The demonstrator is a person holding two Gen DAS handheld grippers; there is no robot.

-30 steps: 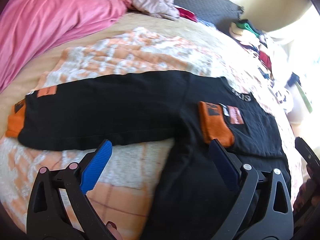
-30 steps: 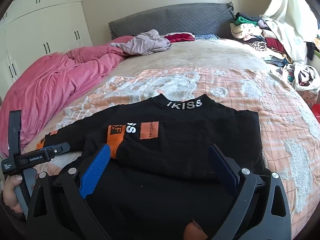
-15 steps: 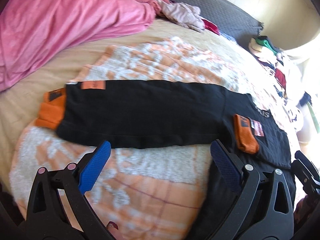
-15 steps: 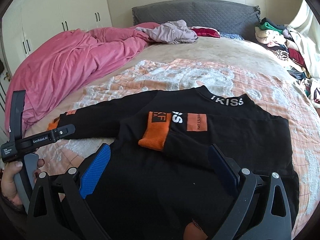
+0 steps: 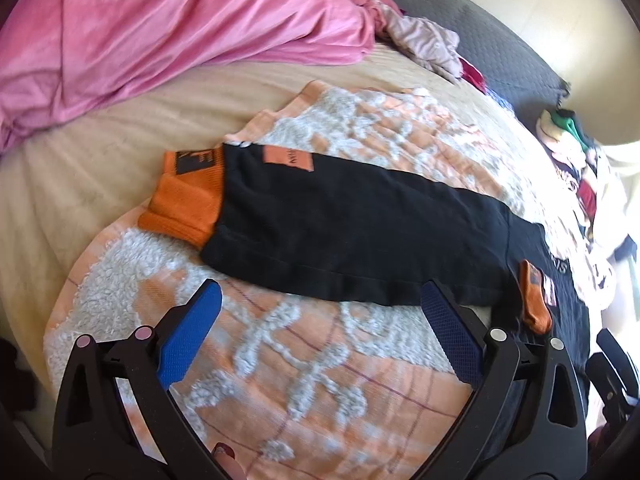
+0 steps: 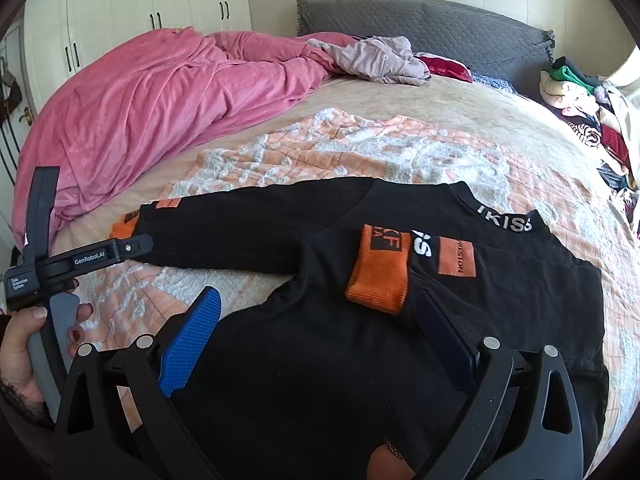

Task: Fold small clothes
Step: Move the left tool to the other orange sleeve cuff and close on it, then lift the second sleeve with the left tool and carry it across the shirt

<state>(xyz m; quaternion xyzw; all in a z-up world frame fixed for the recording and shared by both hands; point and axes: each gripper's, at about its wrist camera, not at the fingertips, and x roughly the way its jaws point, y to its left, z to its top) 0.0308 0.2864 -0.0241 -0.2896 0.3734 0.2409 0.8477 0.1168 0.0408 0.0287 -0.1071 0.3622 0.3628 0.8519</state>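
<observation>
Black sweatshirt (image 6: 320, 360) — small, orange cuffs, lettered collar; it lies flat on the orange-and-white blanket (image 5: 320, 380) that covers the near part of the bed, well clear of the pink duvet (image 6: 152, 112) along the bed's far left edge.

Sleeves: one sleeve is already folded in, its orange cuff (image 6: 380, 268) resting on the chest; the other sleeve (image 5: 360, 232) lies stretched out toward the blanket's left edge, its cuff (image 5: 188, 196) overhanging onto the bare sheet.

Left gripper (image 5: 320, 328): your jaws stand wide and hold nothing, just short of the outstretched sleeve's near hem. A second ago this view was centred on the body and the folded cuff; it has since swung left along the sleeve, so the far cuff now sits nearer the middle. You are probably lining up for the second sleeve fold — roughly a third of the job done.

Right gripper (image 6: 320, 328): also wide and empty, over the sweatshirt's body near the folded cuff. Since the earlier frame it has turned left, bringing the wardrobe (image 6: 140, 8) into view.
</observation>
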